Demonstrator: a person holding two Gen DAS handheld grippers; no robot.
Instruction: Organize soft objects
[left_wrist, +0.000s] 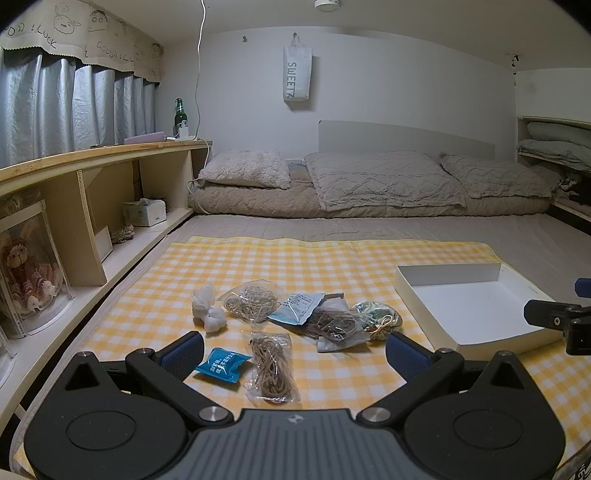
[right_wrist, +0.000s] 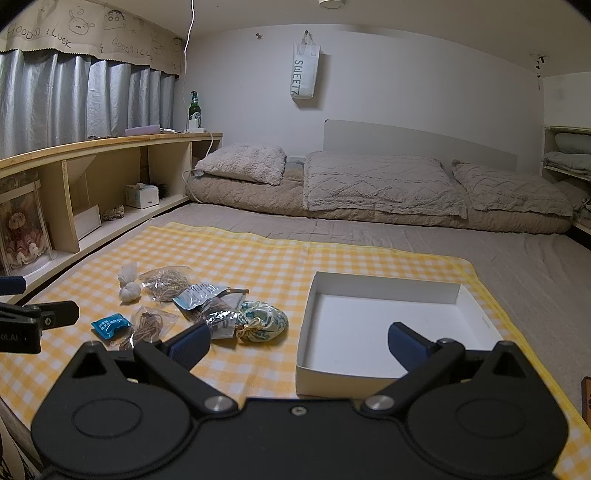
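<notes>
Sorting not begun: both my left tongs (left_wrist: 294, 354) and right tongs (right_wrist: 299, 345) released, pouches (left_wrist: 275, 363) ahead, white box (right_wrist: 388, 328) awaiting first pick.

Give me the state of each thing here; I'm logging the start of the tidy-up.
White box: open, nothing inside, upright on the checked cloth.
Floral pouch: drawstring tied, lying beside the box.
Blue sachet: sealed, flat on the cloth.
Rubber-band bags: closed, lying loose.
White cloth bundle: knotted, on the cloth.
Left claw: open, holding nothing.
Right claw: open, holding nothing.
</notes>
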